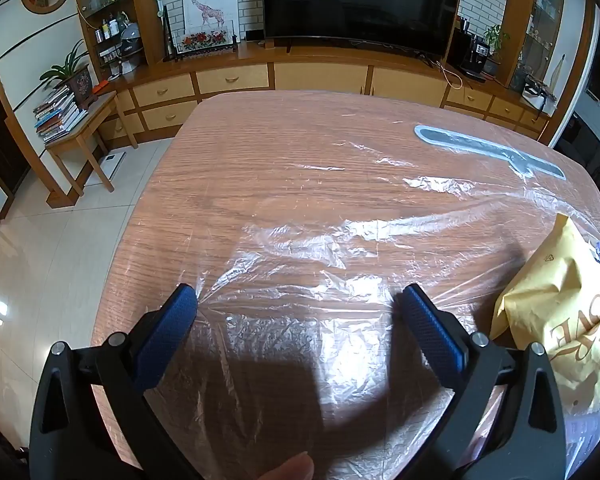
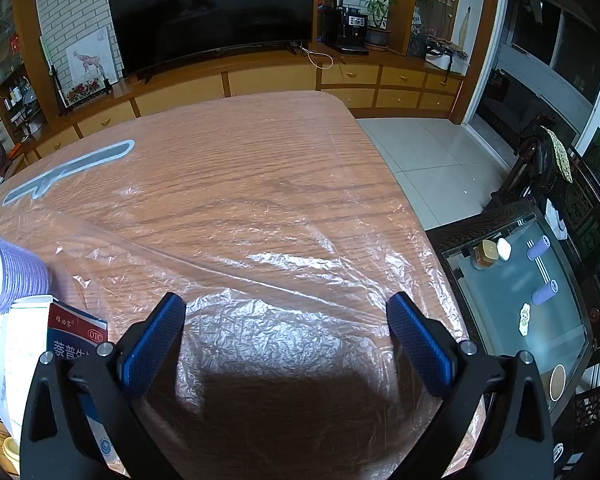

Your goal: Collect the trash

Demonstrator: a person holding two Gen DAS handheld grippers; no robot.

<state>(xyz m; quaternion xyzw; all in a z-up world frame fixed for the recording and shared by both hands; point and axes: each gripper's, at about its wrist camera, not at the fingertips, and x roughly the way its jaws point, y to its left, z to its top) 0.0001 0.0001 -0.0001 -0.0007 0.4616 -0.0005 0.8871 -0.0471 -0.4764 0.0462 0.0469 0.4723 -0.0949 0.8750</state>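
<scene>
A clear plastic sheet (image 1: 320,264) lies spread over the wooden table (image 1: 260,152); it also shows in the right wrist view (image 2: 260,280). A yellow crumpled paper bag (image 1: 560,312) lies at the right in the left wrist view. A red-and-white medicine box (image 2: 72,336) and a purple hair roller (image 2: 16,272) lie at the left in the right wrist view. My left gripper (image 1: 300,300) is open and empty just above the sheet. My right gripper (image 2: 286,308) is open and empty above the sheet.
A grey-blue strip (image 1: 488,150) lies on the far part of the table, also in the right wrist view (image 2: 68,170). A glass side table (image 2: 532,304) with rollers and jars stands at the right. A TV cabinet (image 1: 320,76) runs behind. Tiled floor (image 1: 40,264) lies to the left.
</scene>
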